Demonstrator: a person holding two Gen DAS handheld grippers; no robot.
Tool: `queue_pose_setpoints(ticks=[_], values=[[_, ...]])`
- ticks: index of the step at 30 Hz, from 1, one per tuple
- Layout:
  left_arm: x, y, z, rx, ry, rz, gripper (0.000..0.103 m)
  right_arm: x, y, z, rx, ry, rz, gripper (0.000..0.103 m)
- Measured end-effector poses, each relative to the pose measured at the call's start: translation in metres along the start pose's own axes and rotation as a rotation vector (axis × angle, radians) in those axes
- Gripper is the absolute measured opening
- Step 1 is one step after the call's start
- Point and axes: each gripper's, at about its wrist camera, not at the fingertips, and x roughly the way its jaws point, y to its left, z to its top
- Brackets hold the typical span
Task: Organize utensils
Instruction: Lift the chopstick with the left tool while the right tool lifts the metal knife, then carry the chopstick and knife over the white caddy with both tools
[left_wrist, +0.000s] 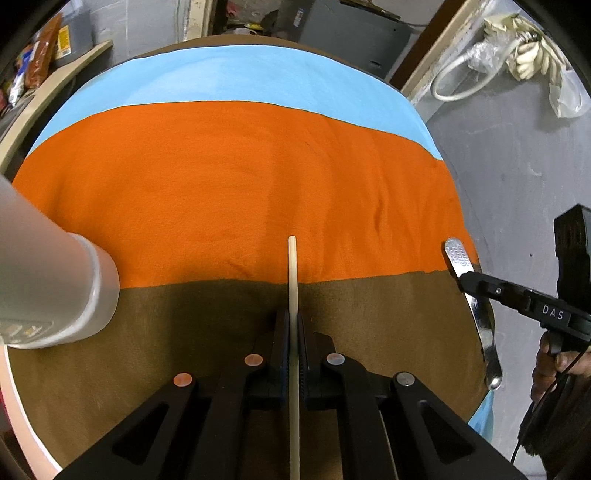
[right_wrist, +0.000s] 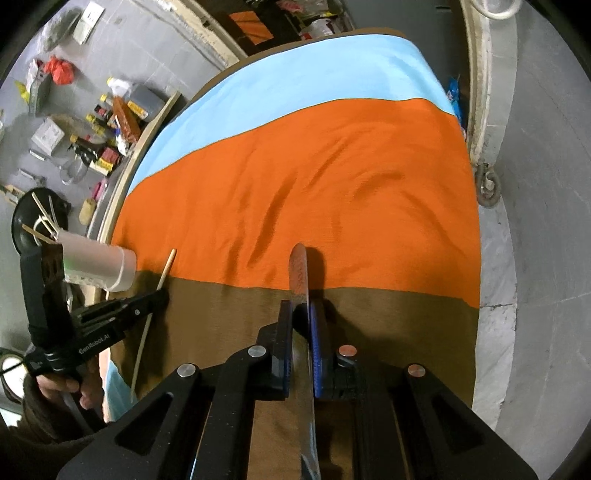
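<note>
1. My left gripper (left_wrist: 291, 332) is clamping its jaws on a wooden chopstick (left_wrist: 292, 273), just right of the white holder cup (left_wrist: 74, 291).
2. My right gripper (right_wrist: 301, 321) is pinching a metal utensil (right_wrist: 300, 269), well right of the cup.
3. Neither is sitting in the cup yet; sticks are already standing inside.

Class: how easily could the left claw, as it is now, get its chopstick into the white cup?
Probably yes. The left claw already grips the chopstick, and the white cup stands close to its left on the cloth, nothing lying between them. The cup's opening is out of this view.
</note>
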Motion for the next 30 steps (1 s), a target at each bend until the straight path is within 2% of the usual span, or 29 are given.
queue_pose_setpoints(ticks=[7, 10, 11, 14, 19, 26, 30], values=[[0.003, -0.003, 0.008, 0.025, 0.031, 0.002, 0.005, 0.002, 0.01, 0.0, -0.036, 0.036, -0.046, 0.008], [0.0, -0.001, 0.006, 0.015, 0.016, 0.004, 0.005, -0.001, 0.014, -0.002, -0.044, 0.034, -0.062, 0.008], [-0.001, -0.001, 0.004, 0.011, 0.009, 0.002, 0.005, -0.003, 0.015, -0.003, -0.047, 0.029, -0.062, 0.005], [-0.008, 0.003, -0.005, -0.007, -0.022, -0.033, 0.005, -0.011, 0.021, -0.011, -0.056, 0.003, -0.065, 0.002], [-0.03, 0.007, -0.019, -0.003, -0.115, -0.074, 0.005, -0.031, 0.028, -0.035, -0.018, -0.113, -0.008, 0.002], [-0.074, 0.011, -0.041, 0.032, -0.256, -0.138, 0.005, -0.07, 0.064, -0.085, -0.053, -0.312, -0.012, 0.002], [-0.102, 0.019, -0.048, 0.043, -0.324, -0.167, 0.005, -0.083, 0.086, -0.092, -0.082, -0.389, -0.017, 0.002]])
